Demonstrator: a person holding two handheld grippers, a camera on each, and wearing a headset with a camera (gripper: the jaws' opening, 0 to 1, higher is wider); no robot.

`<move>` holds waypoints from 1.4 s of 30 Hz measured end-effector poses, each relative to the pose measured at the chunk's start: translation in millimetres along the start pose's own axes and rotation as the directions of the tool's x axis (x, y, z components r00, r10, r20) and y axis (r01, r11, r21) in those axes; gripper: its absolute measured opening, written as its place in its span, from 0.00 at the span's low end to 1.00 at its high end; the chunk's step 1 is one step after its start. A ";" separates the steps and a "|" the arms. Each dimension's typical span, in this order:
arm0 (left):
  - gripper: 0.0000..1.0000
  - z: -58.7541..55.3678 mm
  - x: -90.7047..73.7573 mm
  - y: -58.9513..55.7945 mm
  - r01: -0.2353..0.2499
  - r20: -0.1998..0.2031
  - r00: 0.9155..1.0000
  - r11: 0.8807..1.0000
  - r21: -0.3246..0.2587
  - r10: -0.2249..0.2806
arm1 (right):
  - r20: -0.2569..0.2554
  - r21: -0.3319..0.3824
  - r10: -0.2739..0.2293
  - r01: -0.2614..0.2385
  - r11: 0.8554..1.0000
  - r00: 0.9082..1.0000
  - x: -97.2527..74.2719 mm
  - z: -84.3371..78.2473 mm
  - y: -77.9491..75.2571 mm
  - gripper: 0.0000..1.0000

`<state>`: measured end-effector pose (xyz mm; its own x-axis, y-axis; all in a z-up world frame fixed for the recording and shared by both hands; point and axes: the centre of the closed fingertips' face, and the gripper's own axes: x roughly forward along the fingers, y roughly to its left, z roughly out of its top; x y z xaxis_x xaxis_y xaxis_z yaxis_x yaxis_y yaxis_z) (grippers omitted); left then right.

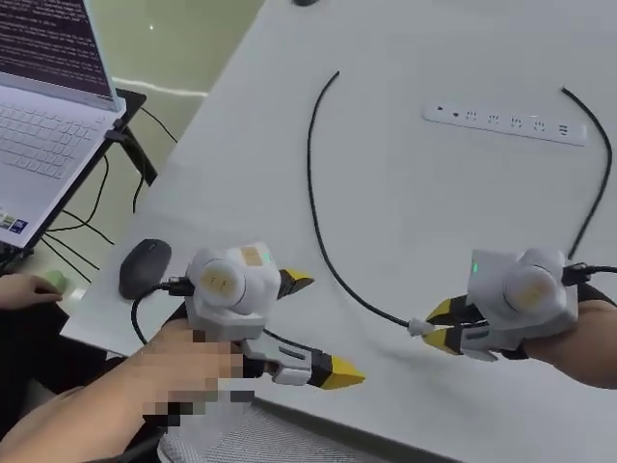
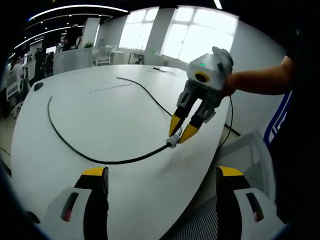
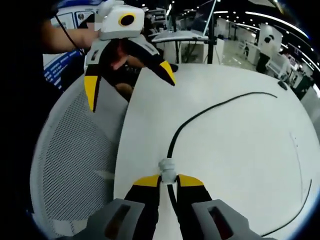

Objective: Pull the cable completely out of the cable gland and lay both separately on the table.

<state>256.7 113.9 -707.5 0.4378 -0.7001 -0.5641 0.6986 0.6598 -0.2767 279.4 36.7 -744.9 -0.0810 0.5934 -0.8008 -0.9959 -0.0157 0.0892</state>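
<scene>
Cable gland: small white fitting near front edge of table, sitting right at tips of right gripper. Not yet separated from cable.

Cable: black, threaded thru gland. Long run lies on table, leaves gland heading toward left gripper, then bends off to far side, well apart from power strip. Short tail passes btwn right jaws behind gland.

Right gripper: jaws nearly closed, pinching cable tail just behind gland, w/ gland touching tips. Whether pads also bite gland body: can't tell.

Left gripper: jaws wide apart, empty, touching nothing, held at front table edge.

Key relation: in left gripper view, gland lies ahead of the open jaws, near but apart. Cable sweeps across just in front of them. Cable axis at gland runs approx. along the line btwn the two grippers. Left is the free hand nearest the long run.

Est. next: left closes on cable beside gland, or on gland itself, then the two pull apart along that axis. Risk: an off-axis pull could jam cable in gland.
</scene>
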 end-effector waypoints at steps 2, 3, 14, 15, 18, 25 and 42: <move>0.89 5.9 3.2 -6.8 0.011 0.007 1.000 1.000 0.014 -0.011 | 0.010 -0.012 0.006 -0.006 1.000 1.000 -7.0 7.3 4.9 0.06; 0.88 9.4 5.0 -10.7 0.017 0.011 1.000 1.000 0.022 -0.018 | 0.012 -0.021 0.008 -0.008 1.000 1.000 -11.1 11.3 7.6 0.06; 0.82 39.0 14.4 -38.0 0.067 0.050 0.996 0.992 0.104 -0.072 | 0.037 -0.073 0.035 -0.032 0.997 0.999 -43.3 35.9 30.0 0.06; 0.80 40.7 14.7 -39.1 0.069 0.052 0.996 0.992 0.110 -0.075 | 0.034 -0.078 0.038 -0.035 0.996 0.999 -45.8 37.3 31.9 0.06; 0.79 47.9 15.0 -42.1 0.073 0.065 0.995 0.989 0.126 -0.081 | 0.012 -0.129 0.036 -0.034 0.991 0.999 -55.9 43.6 38.8 0.06; 0.70 56.9 15.7 -46.6 0.098 0.096 0.990 0.992 0.076 -0.105 | 0.024 -0.149 0.045 -0.041 0.988 0.999 -68.9 54.0 47.1 0.06; 0.39 61.1 17.4 -70.1 0.189 0.109 0.974 0.976 0.104 -0.200 | 0.030 -0.173 0.040 -0.034 0.984 0.999 -76.3 52.8 52.4 0.06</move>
<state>249.9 38.8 -650.3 0.3481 -0.8435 -0.4091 0.8236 0.4837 -0.2963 235.6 33.1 -647.9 -0.1194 0.6159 -0.7787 -0.9845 -0.1752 0.0124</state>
